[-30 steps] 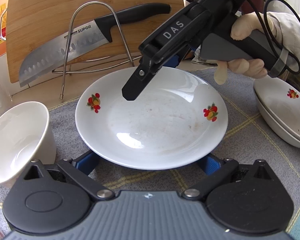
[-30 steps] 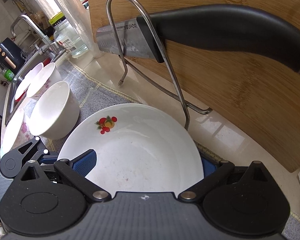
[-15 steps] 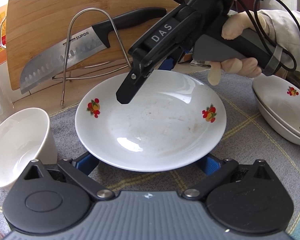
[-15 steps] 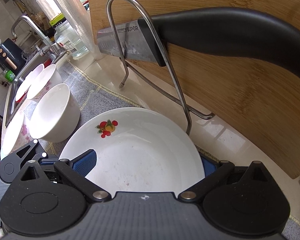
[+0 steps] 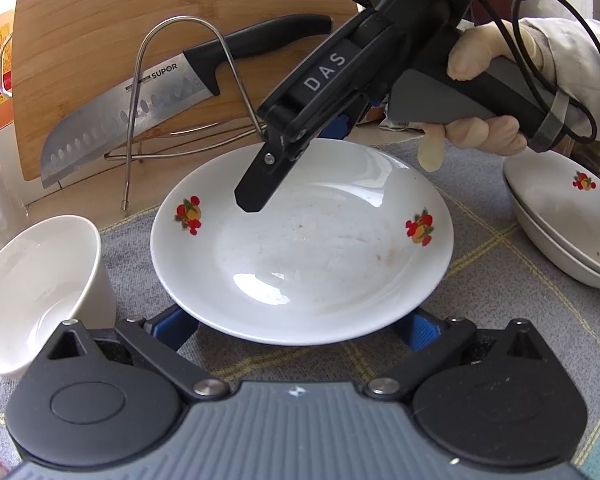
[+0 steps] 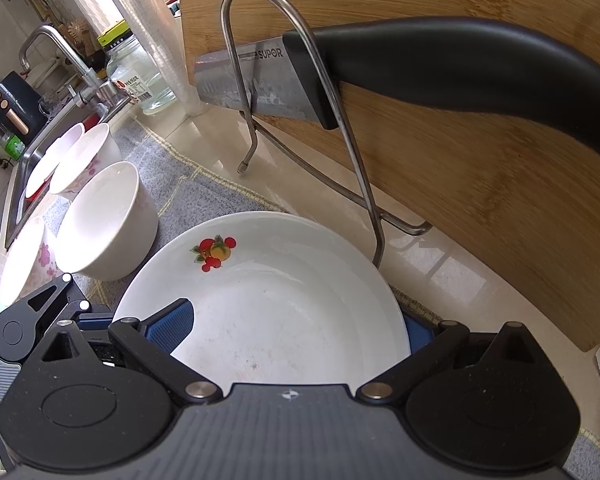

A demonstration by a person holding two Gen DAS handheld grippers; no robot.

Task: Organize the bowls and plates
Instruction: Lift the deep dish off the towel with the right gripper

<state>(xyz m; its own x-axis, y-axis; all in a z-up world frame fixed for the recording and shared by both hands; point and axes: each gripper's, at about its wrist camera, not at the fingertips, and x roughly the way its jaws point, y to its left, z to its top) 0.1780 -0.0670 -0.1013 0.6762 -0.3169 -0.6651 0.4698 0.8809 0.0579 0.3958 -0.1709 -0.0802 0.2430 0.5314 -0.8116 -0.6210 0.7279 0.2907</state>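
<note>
A white plate with fruit prints (image 5: pixel 300 248) lies on the grey mat; it also shows in the right wrist view (image 6: pixel 276 304). My right gripper (image 6: pixel 296 332) straddles its far rim, one blue finger (image 6: pixel 170 326) above the plate and the other below it; I cannot tell whether the jaws press on it. In the left wrist view the right gripper (image 5: pixel 296 152) reaches down over the plate's far edge. My left gripper (image 5: pixel 300 328) is open, its blue pads (image 5: pixel 176 326) under the plate's near rim. A white bowl (image 5: pixel 32 288) stands to the left.
A wire rack (image 5: pixel 180 92) holds a knife (image 5: pixel 148 108) against a wooden cutting board (image 5: pixel 100 40) behind the plate. Stacked white dishes (image 5: pixel 556 216) sit at the right. More bowls (image 6: pixel 84 156) and a sink with a tap (image 6: pixel 56 56) lie beyond the single bowl (image 6: pixel 104 220).
The right gripper has moved a little lower and further over the plate's far rim. The left gripper has stayed under the near rim.
</note>
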